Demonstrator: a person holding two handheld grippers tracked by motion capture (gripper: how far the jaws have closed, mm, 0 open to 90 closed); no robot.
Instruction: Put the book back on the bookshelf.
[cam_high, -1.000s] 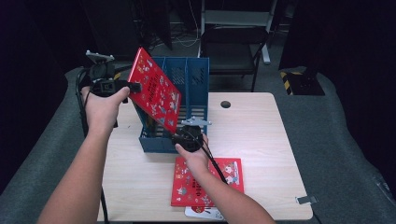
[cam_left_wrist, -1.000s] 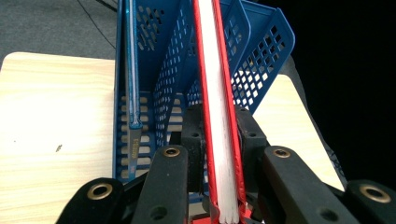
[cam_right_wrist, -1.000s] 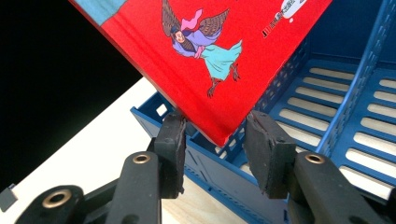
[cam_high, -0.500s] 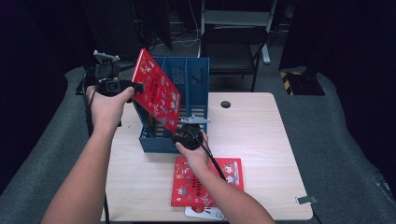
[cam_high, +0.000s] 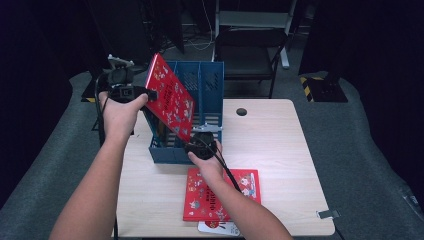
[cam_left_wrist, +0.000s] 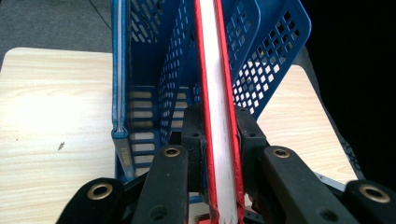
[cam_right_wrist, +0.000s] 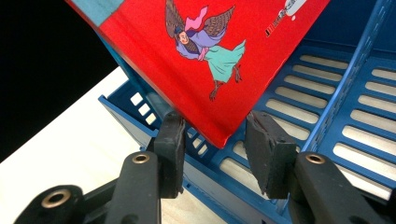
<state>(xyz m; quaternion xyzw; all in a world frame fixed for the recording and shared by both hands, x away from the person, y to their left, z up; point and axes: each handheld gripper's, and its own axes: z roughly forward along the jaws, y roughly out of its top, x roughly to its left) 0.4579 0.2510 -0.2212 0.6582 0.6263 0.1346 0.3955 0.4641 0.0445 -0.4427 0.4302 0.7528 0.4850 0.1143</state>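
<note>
High view: red book (cam_high: 170, 97) seems barely shifted since earlier.

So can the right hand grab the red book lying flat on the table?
Probably yes. The flat red book lies right under the right forearm, uncovered. But the right gripper sits at the tilted book's lower corner, fingers apart, so it would have to pull back first.
</note>
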